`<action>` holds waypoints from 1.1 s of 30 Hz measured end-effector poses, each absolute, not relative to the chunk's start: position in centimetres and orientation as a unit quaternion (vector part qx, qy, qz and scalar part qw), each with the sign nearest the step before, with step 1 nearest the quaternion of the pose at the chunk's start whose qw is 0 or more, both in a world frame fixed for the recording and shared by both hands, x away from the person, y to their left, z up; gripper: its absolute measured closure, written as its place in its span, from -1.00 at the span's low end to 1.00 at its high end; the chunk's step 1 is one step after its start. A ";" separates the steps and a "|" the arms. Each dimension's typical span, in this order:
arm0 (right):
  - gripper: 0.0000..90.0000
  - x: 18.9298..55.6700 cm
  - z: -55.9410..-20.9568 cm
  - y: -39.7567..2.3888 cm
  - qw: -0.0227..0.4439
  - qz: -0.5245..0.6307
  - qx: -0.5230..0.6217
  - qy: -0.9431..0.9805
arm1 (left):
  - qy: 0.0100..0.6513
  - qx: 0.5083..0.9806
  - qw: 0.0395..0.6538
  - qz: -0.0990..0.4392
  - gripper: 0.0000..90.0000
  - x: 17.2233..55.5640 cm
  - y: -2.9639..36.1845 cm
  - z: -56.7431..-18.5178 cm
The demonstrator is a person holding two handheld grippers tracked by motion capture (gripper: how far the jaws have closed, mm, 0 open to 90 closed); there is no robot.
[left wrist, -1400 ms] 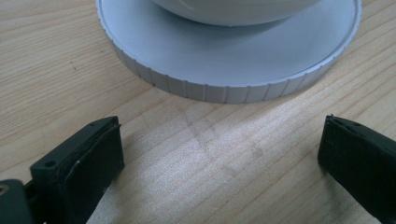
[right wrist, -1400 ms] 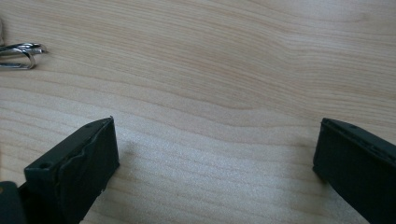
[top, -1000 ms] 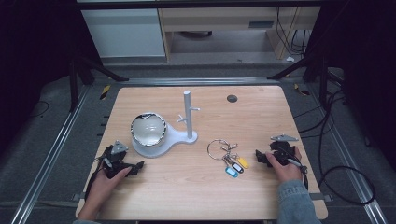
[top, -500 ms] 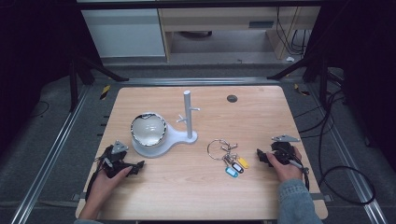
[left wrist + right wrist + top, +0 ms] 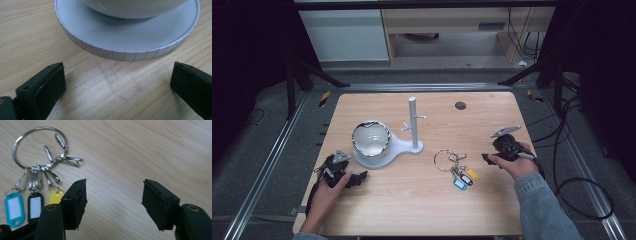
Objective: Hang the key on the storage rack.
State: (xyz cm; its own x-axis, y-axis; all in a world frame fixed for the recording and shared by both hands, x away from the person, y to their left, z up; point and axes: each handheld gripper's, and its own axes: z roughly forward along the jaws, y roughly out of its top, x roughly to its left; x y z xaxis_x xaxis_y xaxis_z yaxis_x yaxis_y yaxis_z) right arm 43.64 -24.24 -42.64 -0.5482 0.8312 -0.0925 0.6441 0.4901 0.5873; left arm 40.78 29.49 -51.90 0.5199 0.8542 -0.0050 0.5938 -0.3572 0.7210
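On the wooden table (image 5: 422, 200), the right gripper (image 5: 113, 202), jaws just narrowing but empty, hovers beside the key ring (image 5: 37, 147).

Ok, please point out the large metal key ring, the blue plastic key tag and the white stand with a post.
large metal key ring (image 5: 37, 146), right gripper view, on its wire loop.
blue plastic key tag (image 5: 14, 208), right gripper view, on its label.
white stand with a post (image 5: 413, 122), high view, on the post.
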 end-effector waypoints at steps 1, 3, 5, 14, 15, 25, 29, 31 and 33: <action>-0.14 43.8 -42.3 -23.9 0.180 0.252 0.431 0.847 | 0.452 0.801 0.343 0.190 -1.00 40.8 29.5 -51.9; -0.11 43.9 -41.9 -23.6 0.176 0.250 0.423 0.853 | 0.452 0.802 0.343 0.190 -1.00 40.8 29.5 -51.9; 0.01 44.5 -41.5 -22.6 0.166 0.238 0.397 0.871 | 0.452 0.801 0.344 0.190 -1.00 40.8 29.5 -51.9; 0.49 45.6 -42.7 -19.8 0.127 0.213 0.349 0.904 | 0.451 0.802 0.343 0.190 -1.00 40.8 29.5 -51.9; 0.52 45.6 -42.8 -19.6 0.125 0.210 0.345 0.906 | 0.451 0.802 0.343 0.190 -1.00 40.8 29.5 -51.9; 0.67 47.3 -44.2 -16.5 0.115 0.163 0.292 0.935 | 0.451 0.802 0.343 0.190 -1.00 40.8 29.5 -51.9; 0.66 47.9 -44.3 -15.2 0.109 0.160 0.284 0.939 | 0.451 0.802 0.342 0.190 -1.00 40.8 29.5 -51.9; 0.77 47.9 -44.2 -13.7 0.102 0.155 0.262 0.947 | 0.451 0.802 0.343 0.190 -1.00 40.8 29.5 -51.9; 0.77 47.9 -44.3 -13.4 0.103 0.154 0.257 0.949 | 0.451 0.802 0.343 0.190 -1.00 40.8 29.5 -51.9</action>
State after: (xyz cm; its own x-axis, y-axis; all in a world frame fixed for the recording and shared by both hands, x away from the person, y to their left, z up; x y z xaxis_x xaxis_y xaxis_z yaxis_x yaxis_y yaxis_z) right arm 47.88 -13.37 -44.25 -0.8472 0.5186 -0.1156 0.4555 0.8209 0.3445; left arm 40.78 29.50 -51.90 0.5203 0.8540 -0.0047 0.5936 -0.3577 0.7208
